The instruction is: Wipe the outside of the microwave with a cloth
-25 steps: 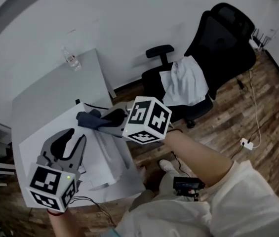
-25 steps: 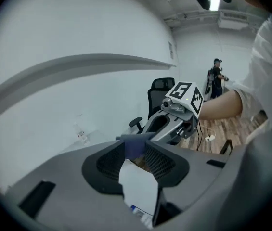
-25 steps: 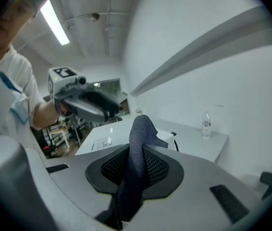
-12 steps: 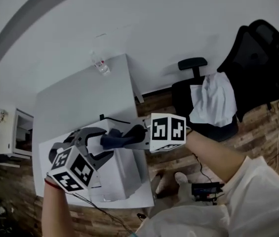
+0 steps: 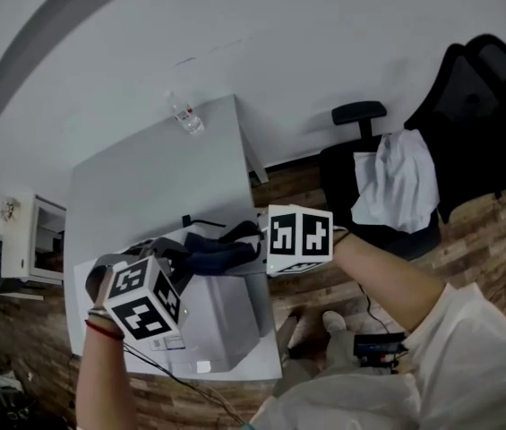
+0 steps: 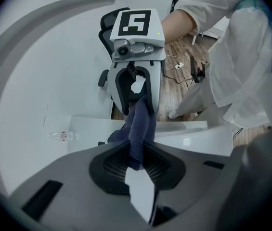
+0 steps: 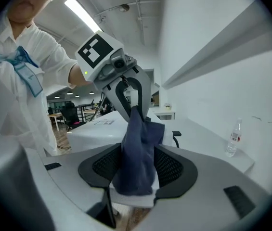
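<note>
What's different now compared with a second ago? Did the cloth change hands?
The left tongs swung in and down to the dark blue cloth and have just been closing on its end. The right tongs, which held it, have just been opening; the cloth still lies between them. The microwave and water bottle stayed put.

The cloth (image 5: 218,256) is noted as soft matt fabric; the floor (image 5: 476,251) is recorded as grained wood planks.
</note>
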Motion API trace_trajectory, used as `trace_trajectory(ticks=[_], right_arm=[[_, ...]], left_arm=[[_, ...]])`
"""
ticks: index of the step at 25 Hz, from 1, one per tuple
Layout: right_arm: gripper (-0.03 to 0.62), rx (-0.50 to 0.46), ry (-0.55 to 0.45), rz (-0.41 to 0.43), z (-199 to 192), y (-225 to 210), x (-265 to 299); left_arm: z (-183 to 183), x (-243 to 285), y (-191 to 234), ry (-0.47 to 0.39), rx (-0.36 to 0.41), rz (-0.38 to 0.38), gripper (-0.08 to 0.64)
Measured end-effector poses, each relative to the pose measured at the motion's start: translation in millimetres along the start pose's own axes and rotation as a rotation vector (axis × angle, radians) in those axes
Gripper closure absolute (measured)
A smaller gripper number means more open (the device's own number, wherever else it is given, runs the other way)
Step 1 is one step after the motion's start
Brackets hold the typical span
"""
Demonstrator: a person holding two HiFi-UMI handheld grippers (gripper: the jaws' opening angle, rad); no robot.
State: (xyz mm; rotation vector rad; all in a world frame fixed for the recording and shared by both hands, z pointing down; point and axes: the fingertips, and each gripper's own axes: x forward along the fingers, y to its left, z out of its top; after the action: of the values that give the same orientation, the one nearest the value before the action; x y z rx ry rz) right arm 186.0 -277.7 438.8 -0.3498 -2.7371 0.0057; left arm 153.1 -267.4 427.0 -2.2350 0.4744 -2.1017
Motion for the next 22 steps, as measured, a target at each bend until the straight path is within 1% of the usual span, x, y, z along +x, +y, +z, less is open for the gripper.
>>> trace_trajectory(ticks=[1,4,7,8,9,10,14,16,18,20,22], right_arm=[[0.377,0.001,0.013,-0.015,-6.7,-1.9,-5.7],[0.377,-0.011,0.048,-0.038,-20.1,-1.0,-17.2],[0.377,-0.056,0.114,-0.048,-30.7,-0.9,-9.6],[0.392,-0.073,0.136,-0.053,-34.0,-2.1,-5.8],[0.442,-0.088,0.154,-0.059,-36.6,-3.5,-2.2],[0.471,-0.101,0.170,-0.065,-38.7,-5.1,1.4],[0.511,-0.116,0.204,-0.086,-47.5,-13.8,17.1],[0.518,-0.108,0.221,-0.112,-51.5,-26.1,23.3],[0.522,-0.078,0.232,-0.134,-56.2,-39.3,29.7],[0.522,-0.029,0.220,-0.138,-60.4,-47.1,39.1],[0.522,0.000,0.213,-0.128,-62.0,-50.8,47.8]], left_arm=[[-0.3,0.7,1.4,0.012,-0.011,0.001,0.500],[1.1,3.2,4.0,0.035,-0.031,-0.003,0.500],[1.9,6.0,6.1,0.070,-0.035,-0.006,0.500],[2.4,6.8,6.3,0.080,-0.036,-0.005,0.500],[3.4,7.6,6.4,0.089,-0.035,-0.003,0.499],[4.8,8.7,6.3,0.098,-0.032,-0.001,0.499],[11.1,14.1,9.0,0.122,-0.027,0.005,0.497],[15.3,17.3,16.5,0.129,-0.022,0.013,0.495],[15.8,24.4,23.7,0.138,-0.028,0.010,0.494],[14.6,30.7,27.6,0.138,-0.053,-0.012,0.492],[13.6,33.2,28.6,0.133,-0.086,-0.053,0.492]])
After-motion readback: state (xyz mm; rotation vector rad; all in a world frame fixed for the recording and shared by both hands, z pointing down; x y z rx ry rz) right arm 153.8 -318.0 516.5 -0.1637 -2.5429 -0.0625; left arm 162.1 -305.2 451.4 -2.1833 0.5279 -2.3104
